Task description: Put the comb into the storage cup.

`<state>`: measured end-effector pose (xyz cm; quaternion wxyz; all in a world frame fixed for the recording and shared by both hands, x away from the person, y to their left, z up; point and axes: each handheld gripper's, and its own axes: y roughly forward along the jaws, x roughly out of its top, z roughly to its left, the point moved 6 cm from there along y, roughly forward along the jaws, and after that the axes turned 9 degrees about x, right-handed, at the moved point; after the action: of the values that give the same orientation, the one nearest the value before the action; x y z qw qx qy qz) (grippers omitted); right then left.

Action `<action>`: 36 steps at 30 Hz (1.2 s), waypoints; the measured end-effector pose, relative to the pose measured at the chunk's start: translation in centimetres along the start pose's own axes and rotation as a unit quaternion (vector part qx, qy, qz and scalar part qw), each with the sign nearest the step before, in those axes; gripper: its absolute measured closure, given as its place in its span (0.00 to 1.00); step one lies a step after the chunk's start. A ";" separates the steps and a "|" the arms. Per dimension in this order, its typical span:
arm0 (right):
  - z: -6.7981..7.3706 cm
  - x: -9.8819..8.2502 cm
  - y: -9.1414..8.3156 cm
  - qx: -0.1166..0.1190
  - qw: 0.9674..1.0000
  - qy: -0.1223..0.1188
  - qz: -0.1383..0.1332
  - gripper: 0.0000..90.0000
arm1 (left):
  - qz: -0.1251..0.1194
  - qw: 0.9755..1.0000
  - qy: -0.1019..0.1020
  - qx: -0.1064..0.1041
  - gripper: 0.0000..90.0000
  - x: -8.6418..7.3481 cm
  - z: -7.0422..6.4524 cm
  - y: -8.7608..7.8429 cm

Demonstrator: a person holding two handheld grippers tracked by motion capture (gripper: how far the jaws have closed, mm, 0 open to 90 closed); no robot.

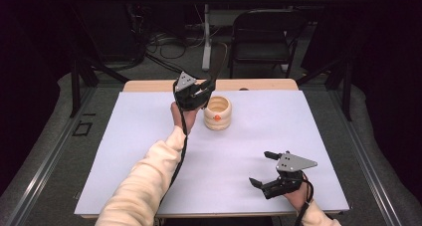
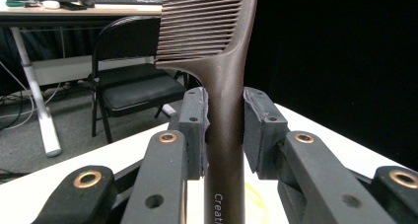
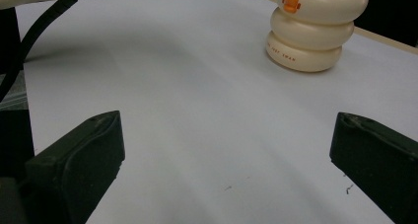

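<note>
Left gripper (image 2: 224, 130) clamped on dark brown plastic comb (image 2: 217, 51) beside cream ribbed cup (image 1: 217, 113); right gripper (image 1: 265, 169) spread wide, empty, above white table (image 1: 298, 126).

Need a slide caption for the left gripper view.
Left gripper clamps a brown comb by its handle, teeth up, above the white table.

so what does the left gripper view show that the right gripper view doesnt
Left gripper view: the left gripper clamped on the handle of a brown comb, teeth up, with a black folding chair behind. Right gripper view: the right gripper with jaws wide apart and nothing between them, and a cream ringed cup with an orange mark. Both show the white table top.
</note>
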<state>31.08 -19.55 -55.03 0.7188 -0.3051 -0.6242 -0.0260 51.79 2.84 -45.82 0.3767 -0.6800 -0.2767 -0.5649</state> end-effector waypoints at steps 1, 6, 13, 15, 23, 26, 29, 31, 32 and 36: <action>0.0 0.0 0.0 0.000 1.000 0.000 0.000 0.00 | -0.001 1.000 0.000 -0.001 0.80 0.0 0.0 0.0; 0.0 0.0 0.0 0.000 1.000 0.000 0.000 0.00 | -0.006 1.000 -0.001 -0.001 0.80 0.2 -0.1 0.1; 0.0 0.0 0.0 0.000 1.000 0.000 0.000 0.00 | -0.007 1.000 -0.002 0.001 0.80 0.0 -0.1 0.7; 0.0 0.0 0.0 0.000 1.000 0.000 0.000 0.00 | -0.008 1.000 -0.003 0.004 0.80 0.0 -0.2 0.8; 0.0 0.0 -0.1 0.001 1.000 0.002 -0.002 0.00 | -0.011 1.000 0.000 0.001 0.80 -0.1 -0.8 1.4; 0.0 0.0 -0.1 0.002 1.000 0.003 -0.001 0.00 | -0.014 1.000 -0.003 0.001 0.80 0.0 -0.8 1.5; 0.0 0.0 -0.1 0.001 1.000 0.003 -0.002 0.00 | -0.017 1.000 -0.007 0.002 0.80 0.0 -0.8 1.6; 0.0 0.0 -0.1 0.001 1.000 0.002 -0.002 0.00 | -0.020 1.000 -0.008 0.003 0.80 0.1 -0.9 1.7; 0.0 0.0 0.0 0.001 1.000 0.001 -0.002 0.00 | -0.021 1.000 -0.007 0.000 0.80 0.1 -0.9 1.7; 0.0 0.0 0.0 0.002 1.000 0.002 -0.002 0.00 | -0.022 1.000 -0.013 0.000 0.80 0.1 -1.1 2.1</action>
<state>31.10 -19.59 -55.01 0.7204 -0.3029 -0.6233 -0.0268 52.83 0.74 -46.05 0.3605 -0.6812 -0.2960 -0.5643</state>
